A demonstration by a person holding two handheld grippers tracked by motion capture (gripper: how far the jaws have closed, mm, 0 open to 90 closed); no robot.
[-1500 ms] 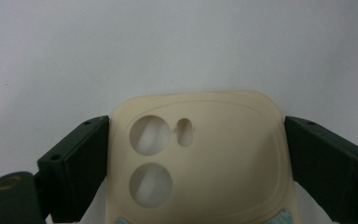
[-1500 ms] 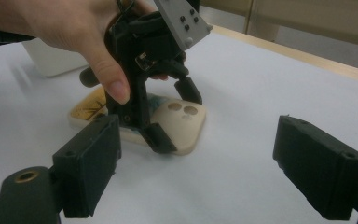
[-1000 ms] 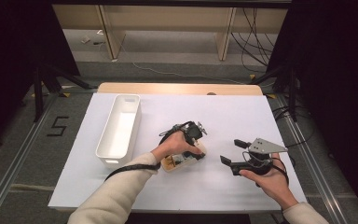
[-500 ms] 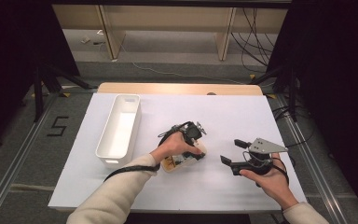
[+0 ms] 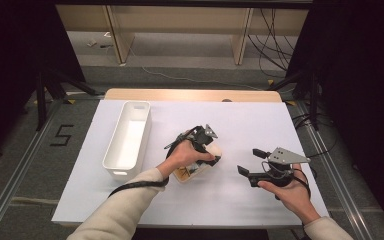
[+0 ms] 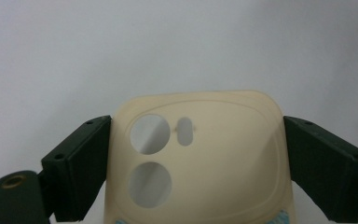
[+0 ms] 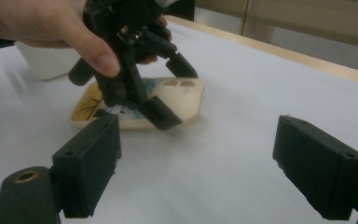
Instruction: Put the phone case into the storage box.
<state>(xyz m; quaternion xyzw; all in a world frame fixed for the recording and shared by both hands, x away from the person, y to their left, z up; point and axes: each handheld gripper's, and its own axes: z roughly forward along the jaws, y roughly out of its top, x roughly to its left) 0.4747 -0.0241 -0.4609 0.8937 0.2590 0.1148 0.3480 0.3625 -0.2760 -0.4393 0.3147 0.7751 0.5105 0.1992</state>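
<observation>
A cream phone case [image 5: 194, 172] with a patterned end lies flat on the white table [image 5: 260, 120], its camera holes facing up. My left gripper [image 5: 212, 155] reaches down over it, and the case [image 6: 205, 177] fills the space between the two black jaws, whose pads touch its long edges. From the right gripper view the left gripper [image 7: 175, 93] straddles the case [image 7: 186, 100], one jaw in front and one behind. My right gripper [image 5: 250, 161] rests to the right of the case, jaws wide apart with only bare table between them [image 7: 209, 158].
A long white bin [image 5: 142, 107] stands on the table to the left of the case, with nothing visible inside. The table's wooden far edge [image 5: 190, 94] runs behind. Cables trail from both grippers.
</observation>
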